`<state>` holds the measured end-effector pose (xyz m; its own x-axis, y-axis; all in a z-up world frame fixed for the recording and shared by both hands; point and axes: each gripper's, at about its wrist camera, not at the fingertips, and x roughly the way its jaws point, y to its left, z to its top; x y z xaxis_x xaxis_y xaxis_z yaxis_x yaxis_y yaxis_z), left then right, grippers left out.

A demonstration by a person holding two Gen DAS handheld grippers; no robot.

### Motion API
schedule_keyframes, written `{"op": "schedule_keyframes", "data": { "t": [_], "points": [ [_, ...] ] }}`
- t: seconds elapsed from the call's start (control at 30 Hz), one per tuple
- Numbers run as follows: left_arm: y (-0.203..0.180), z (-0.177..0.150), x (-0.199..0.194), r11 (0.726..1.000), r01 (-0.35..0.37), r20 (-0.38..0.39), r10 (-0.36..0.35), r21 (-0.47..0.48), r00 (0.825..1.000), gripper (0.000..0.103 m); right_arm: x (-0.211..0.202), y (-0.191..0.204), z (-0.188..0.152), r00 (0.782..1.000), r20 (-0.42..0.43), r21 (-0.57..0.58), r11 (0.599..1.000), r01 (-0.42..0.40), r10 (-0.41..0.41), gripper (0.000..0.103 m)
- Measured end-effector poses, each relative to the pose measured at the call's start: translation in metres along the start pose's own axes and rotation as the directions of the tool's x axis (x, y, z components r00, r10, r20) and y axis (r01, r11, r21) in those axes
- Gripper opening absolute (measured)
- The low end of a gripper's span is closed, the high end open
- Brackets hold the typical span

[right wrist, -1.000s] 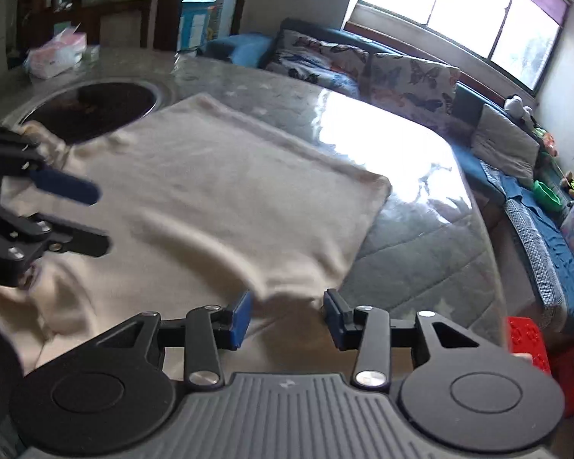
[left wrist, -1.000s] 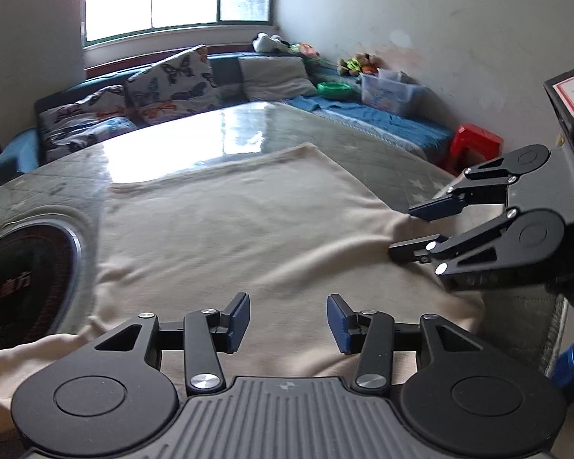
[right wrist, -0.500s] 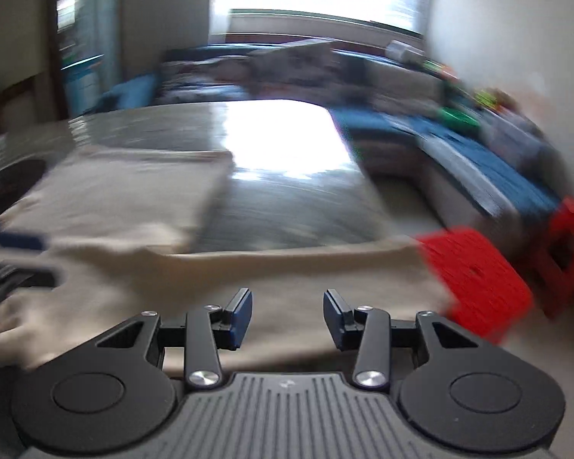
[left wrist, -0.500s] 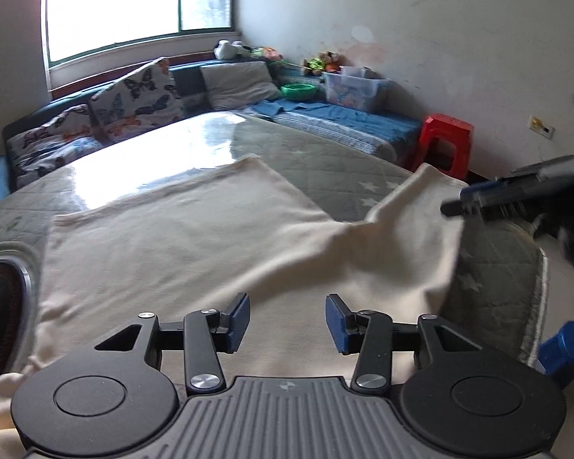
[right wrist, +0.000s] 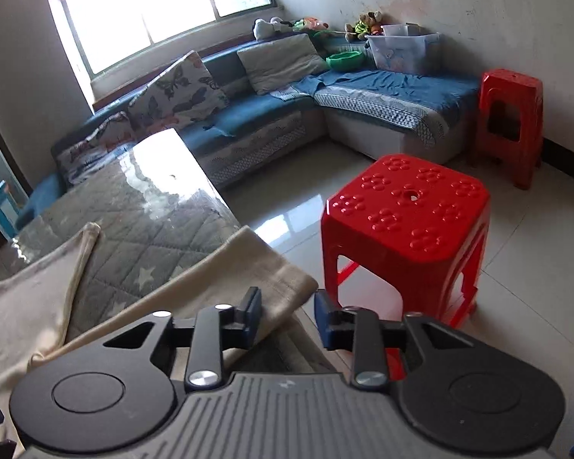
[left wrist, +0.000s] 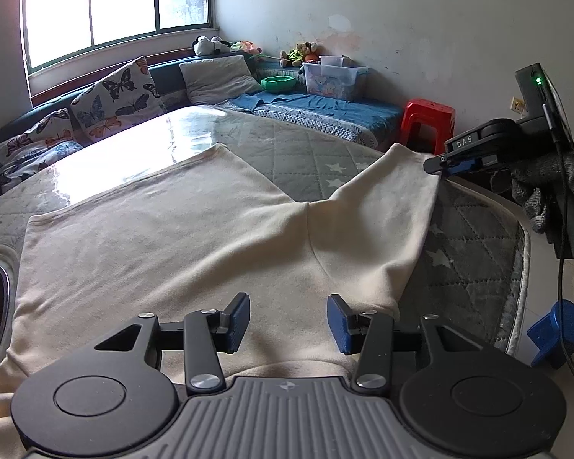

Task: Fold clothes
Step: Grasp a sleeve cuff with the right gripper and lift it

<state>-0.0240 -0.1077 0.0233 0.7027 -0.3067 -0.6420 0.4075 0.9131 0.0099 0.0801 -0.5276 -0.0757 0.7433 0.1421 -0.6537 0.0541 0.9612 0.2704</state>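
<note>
Quilted table (left wrist: pixel 474 252) now bears cream top (left wrist: pixel 164 244) w/ sleeve (right wrist: pixel 248 267) pulled out sideways (earlier bunched); right gripper (right wrist: pixel 287 315) closing on cuff, left gripper (left wrist: pixel 287 321) half-open, empty.

Both wrist cams sit low, close over the worktop (left wrist: pixel 294 141), facing the sofa (right wrist: pixel 248 114) and window (left wrist: pixel 114 4); both share them

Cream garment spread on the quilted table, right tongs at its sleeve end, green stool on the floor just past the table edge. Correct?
Not quite: the stool is red, as the right wrist view shows. The cream garment does lie on the quilted table, right tongs closing at its sleeve end.
</note>
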Motion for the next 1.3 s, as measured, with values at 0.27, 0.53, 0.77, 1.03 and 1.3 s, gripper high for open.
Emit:
{"op": "schedule_keyframes", "data": {
  "t": [0.27, 0.53, 0.77, 1.03, 1.3],
  "points": [
    [-0.003, 0.001, 0.001, 1.000, 0.002, 0.004, -0.002, 0.002, 1.000, 0.048, -0.026, 0.009, 0.008, 0.993, 0.121, -0.026, 1.000, 0.010, -0.007, 0.004],
    [-0.006, -0.002, -0.001, 1.000, 0.014, 0.004, -0.014, 0.004, 1.000, 0.048, -0.037, 0.012, 0.011, 0.991, 0.131, -0.057, 0.998, 0.028, -0.020, 0.004],
    [0.010, -0.004, -0.022, 1.000, -0.009, 0.049, 0.011, -0.030, 0.999, 0.050, -0.078, 0.053, 0.031, 0.975, 0.202, -0.179, 0.982, -0.058, 0.095, 0.004],
    [0.058, -0.026, -0.055, 0.982, -0.113, 0.059, 0.123, -0.148, 0.991, 0.050, -0.116, 0.149, 0.035, 0.932, 0.185, -0.404, 0.889, -0.217, 0.311, 0.004],
    [0.101, -0.055, -0.090, 0.941, -0.215, 0.058, 0.237, -0.260, 0.970, 0.052, -0.110, 0.254, -0.003, 0.874, 0.009, -0.551, 0.732, -0.402, 0.487, 0.004]
  ]
}}
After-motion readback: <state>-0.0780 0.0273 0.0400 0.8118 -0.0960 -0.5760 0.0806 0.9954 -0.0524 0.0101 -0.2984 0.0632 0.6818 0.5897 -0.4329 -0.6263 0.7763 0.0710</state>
